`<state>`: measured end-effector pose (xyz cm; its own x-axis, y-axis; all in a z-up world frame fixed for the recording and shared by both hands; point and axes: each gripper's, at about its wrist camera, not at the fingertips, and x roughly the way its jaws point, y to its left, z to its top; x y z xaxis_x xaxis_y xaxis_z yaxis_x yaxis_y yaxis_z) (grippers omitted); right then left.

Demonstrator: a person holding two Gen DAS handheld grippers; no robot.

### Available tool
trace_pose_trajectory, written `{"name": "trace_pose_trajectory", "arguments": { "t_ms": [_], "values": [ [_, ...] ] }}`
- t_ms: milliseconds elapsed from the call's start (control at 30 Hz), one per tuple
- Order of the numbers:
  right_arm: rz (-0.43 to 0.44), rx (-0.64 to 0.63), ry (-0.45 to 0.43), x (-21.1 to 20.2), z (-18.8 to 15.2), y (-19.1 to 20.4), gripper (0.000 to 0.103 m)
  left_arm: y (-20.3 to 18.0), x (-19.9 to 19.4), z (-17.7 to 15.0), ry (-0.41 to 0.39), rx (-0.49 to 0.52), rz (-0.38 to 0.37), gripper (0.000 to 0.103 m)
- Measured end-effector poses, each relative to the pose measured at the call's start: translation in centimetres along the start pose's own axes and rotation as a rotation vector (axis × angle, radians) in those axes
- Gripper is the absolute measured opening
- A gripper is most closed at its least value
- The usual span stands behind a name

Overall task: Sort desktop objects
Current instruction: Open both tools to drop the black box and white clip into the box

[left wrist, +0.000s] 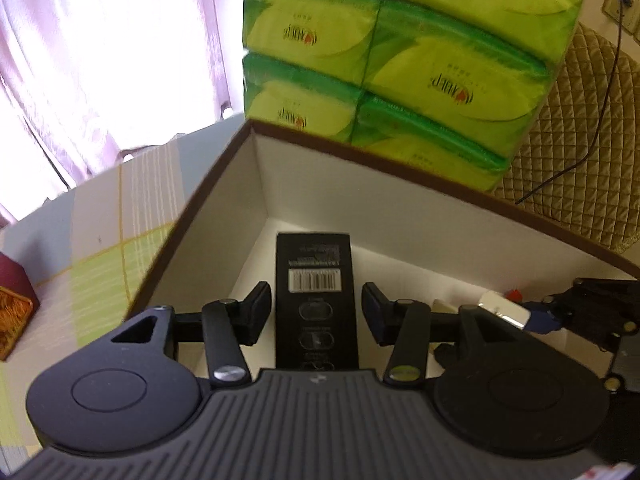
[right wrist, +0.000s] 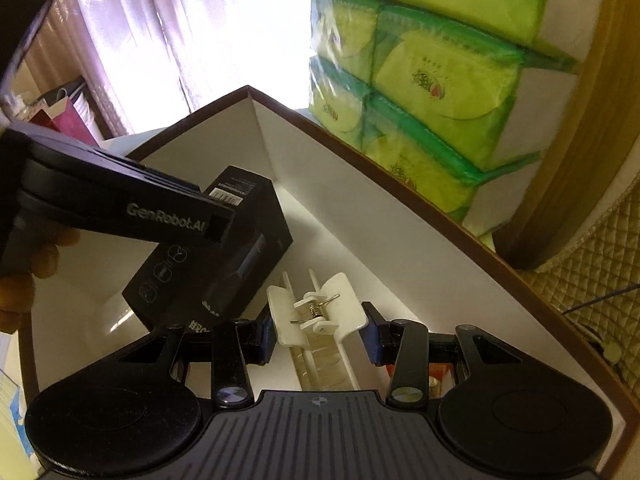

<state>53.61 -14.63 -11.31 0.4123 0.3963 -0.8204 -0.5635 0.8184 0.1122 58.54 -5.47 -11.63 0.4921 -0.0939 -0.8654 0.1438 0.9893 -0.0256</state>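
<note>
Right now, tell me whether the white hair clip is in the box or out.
In. The white hair clip lies on the box floor beside the black carton.

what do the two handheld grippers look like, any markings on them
Both are matte black. The left gripper has a ribbed grey front plate, two round discs at its sides and linkage arms with silver pivot pins. The right gripper is built the same, with blue pads on its fingers. In the right wrist view, the left one's side reads "GenRobot.AI" in grey letters.

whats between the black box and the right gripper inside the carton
A white hair clip, lying between the right gripper fingers, just right of the black box; the right wrist view shows it.
</note>
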Motion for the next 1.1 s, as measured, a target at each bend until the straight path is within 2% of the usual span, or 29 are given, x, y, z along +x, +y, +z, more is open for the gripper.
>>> {"name": "trace_pose_trajectory", "arguments": {
  "t_ms": [300,433,467,500,567,667,767,867,1000,1100],
  "values": [
    [0.005,0.032,-0.002,1.0,0.1,-0.1,0.040,0.3,-0.1,-0.6,0.025,0.009,-0.006,0.047],
    [0.014,0.018,-0.029,0.7,0.1,0.0,0.042,0.1,-0.8,-0.7,0.009,0.043,0.003,0.047],
    [0.016,0.014,-0.034,0.6,0.1,0.0,0.052,0.1,-1.0,-0.7,0.005,0.045,0.004,0.047],
    [0.011,0.010,-0.046,0.4,0.1,0.1,0.068,0.1,-1.2,-0.6,0.000,0.044,0.006,0.047],
    [0.008,-0.001,-0.077,-0.3,0.0,0.3,0.078,0.1,-1.6,-0.6,-0.008,0.044,0.008,0.049],
    [0.010,-0.016,-0.067,-0.8,-0.1,0.6,0.081,0.0,-2.1,-0.9,-0.014,0.051,0.008,0.053],
    [0.004,-0.021,-0.063,-1.4,-0.4,0.6,0.095,0.0,-2.5,-1.2,-0.018,0.057,0.011,0.055],
    [0.003,-0.009,-0.066,-2.1,-0.9,0.7,0.101,0.1,-3.0,-1.6,-0.021,0.062,0.001,0.062],
    [-0.007,-0.005,-0.056,-3.1,-1.4,1.0,0.101,0.1,-3.9,-2.3,-0.026,0.068,-0.006,0.067],
    [-0.012,-0.002,-0.062,-4.0,-1.9,1.3,0.101,0.3,-4.8,-2.8,-0.036,0.054,-0.008,0.074]
  ]
}}
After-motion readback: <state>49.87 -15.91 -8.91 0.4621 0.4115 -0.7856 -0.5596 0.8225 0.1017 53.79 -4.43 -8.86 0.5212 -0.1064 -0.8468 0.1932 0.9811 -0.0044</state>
